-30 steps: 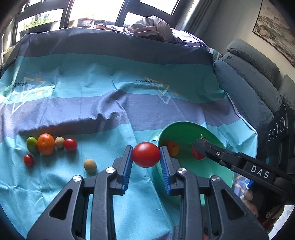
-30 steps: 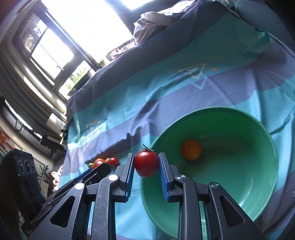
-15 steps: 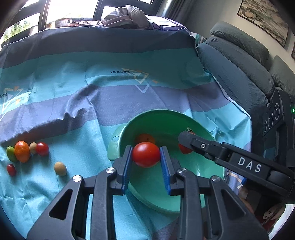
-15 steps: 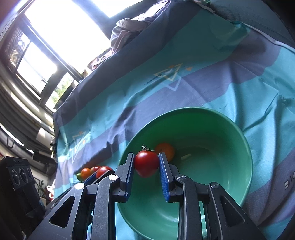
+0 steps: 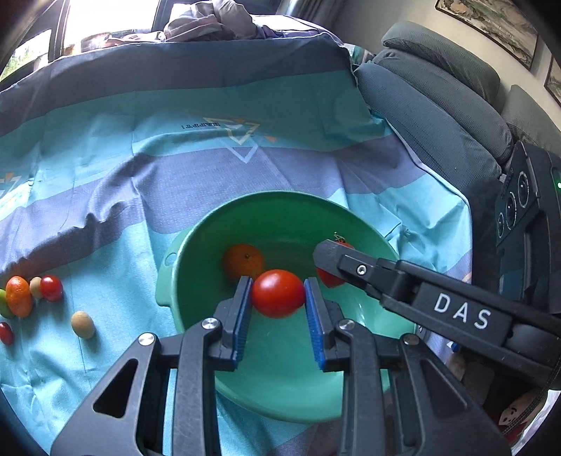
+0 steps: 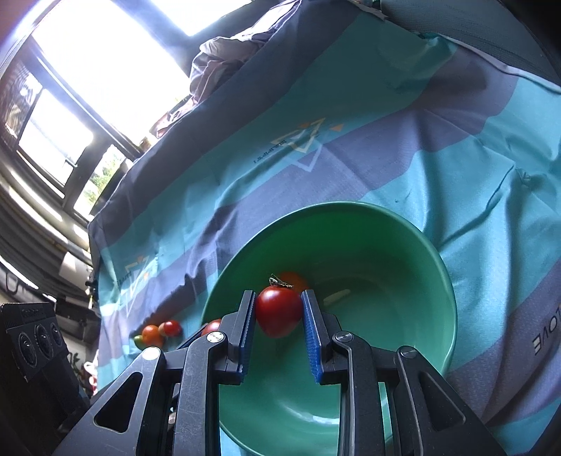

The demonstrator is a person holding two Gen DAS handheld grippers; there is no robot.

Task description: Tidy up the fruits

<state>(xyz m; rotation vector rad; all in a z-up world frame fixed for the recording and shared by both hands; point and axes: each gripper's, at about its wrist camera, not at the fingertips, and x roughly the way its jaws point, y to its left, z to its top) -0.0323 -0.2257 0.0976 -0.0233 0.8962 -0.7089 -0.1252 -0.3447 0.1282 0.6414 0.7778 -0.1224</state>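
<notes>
My left gripper (image 5: 278, 294) is shut on a red tomato (image 5: 278, 293) and holds it over the green bowl (image 5: 196, 238). An orange (image 5: 242, 261) lies in the bowl. My right gripper (image 6: 278, 310) is shut on a stemmed red tomato (image 6: 278, 310) above the same bowl (image 6: 403, 245); in the left wrist view it enters from the right (image 5: 333, 259) with that tomato partly hidden. Several small fruits lie on the cloth at the left: an orange one (image 5: 19, 296), a red tomato (image 5: 52, 288), a tan one (image 5: 82, 324).
A teal and purple striped cloth (image 5: 210, 158) covers the table. A grey sofa (image 5: 438, 105) stands to the right. Bunched clothes (image 5: 210, 21) lie at the far edge below a bright window.
Both grippers have moved with their tomatoes from the bowl's left rim to over its inside. The loose fruits have slid to the left edge of the left wrist view.
</notes>
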